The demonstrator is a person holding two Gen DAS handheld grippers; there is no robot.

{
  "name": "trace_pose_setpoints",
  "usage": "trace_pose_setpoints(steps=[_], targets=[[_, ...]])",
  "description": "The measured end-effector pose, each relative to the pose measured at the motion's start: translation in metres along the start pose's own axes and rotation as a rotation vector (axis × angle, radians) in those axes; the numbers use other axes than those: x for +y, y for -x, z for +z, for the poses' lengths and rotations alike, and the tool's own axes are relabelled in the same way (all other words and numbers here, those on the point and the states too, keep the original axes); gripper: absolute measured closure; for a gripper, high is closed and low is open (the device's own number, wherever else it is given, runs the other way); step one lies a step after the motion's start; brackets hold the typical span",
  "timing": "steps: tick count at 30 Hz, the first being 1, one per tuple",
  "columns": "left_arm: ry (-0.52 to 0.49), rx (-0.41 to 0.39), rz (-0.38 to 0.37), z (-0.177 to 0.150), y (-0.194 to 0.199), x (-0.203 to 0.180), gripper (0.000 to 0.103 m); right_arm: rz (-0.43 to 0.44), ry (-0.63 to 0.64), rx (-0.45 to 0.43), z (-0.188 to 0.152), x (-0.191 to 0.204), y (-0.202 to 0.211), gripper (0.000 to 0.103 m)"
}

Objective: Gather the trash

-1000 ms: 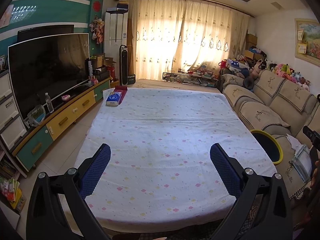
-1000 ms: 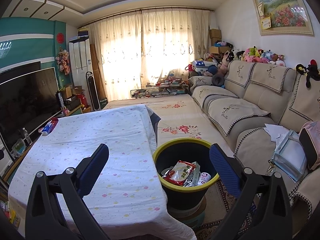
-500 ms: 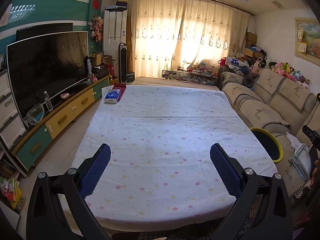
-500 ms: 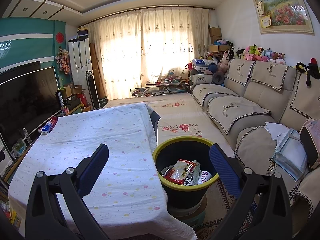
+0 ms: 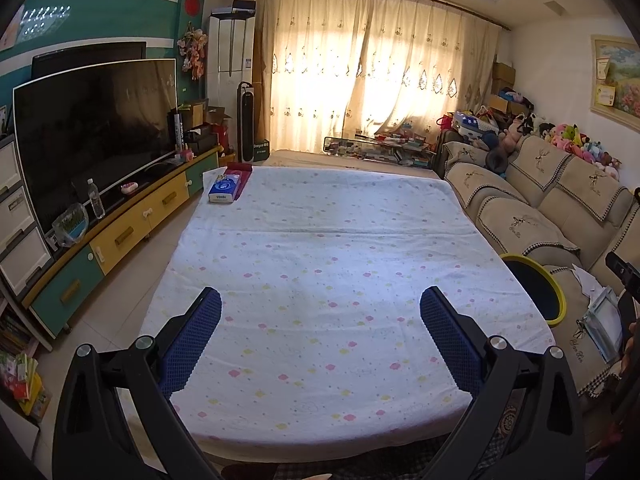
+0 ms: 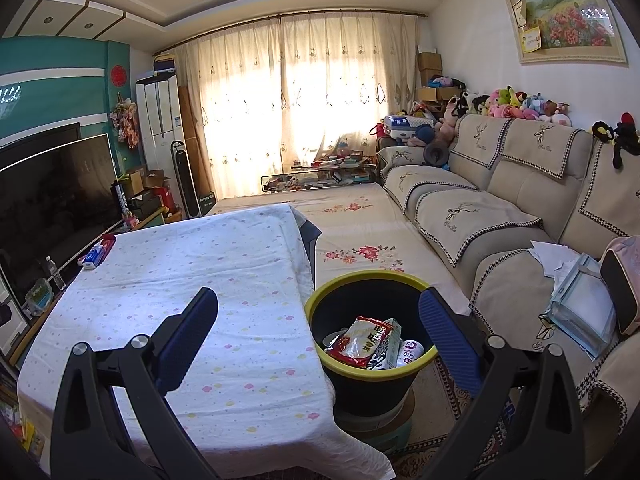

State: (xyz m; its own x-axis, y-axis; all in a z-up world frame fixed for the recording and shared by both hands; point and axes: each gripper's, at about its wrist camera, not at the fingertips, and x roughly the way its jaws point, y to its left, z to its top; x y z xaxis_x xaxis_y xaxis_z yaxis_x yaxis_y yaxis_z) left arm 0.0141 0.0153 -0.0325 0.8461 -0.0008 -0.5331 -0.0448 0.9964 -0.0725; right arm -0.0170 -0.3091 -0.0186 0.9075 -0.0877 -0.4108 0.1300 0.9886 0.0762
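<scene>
Left gripper (image 5: 320, 312) and right gripper (image 6: 318, 312): fingers apart, empty. The trash bin (image 6: 352, 380) stands upright beside the surface (image 6: 224, 280), mouth upward. A red wrapper (image 6: 360, 340) leans inside, long axis tilted.

White cloth (image 5: 320, 280) dotted with pink, yellow and violet blots laid over the desk, black bin (image 6: 370, 376) rimmed in yellow-green, red-and-white packet (image 6: 360, 340) seen inside, blue tissue box (image 5: 225, 189), beige sofa (image 6: 500, 208) trimmed in houndstooth, blue-padded black jaws
</scene>
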Motion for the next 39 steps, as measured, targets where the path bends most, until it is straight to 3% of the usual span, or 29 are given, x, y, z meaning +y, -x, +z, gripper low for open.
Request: trace_pose_setpoints(steps=[31,35,39], targets=[[0.014,-0.012,-0.048,0.010,-0.011,-0.001,0.005,0.001,-0.008,0.029,-0.015,0.006,-0.008,0.007],[0.004,0.024,-0.037,0.016,-0.032,0.002,0.005,0.032,-0.003,0.047,-0.009,0.009,-0.018,0.007],[0.014,0.100,-0.028,0.030,-0.079,0.012,0.005,0.081,0.026,0.075,0.006,0.026,-0.045,0.007]])
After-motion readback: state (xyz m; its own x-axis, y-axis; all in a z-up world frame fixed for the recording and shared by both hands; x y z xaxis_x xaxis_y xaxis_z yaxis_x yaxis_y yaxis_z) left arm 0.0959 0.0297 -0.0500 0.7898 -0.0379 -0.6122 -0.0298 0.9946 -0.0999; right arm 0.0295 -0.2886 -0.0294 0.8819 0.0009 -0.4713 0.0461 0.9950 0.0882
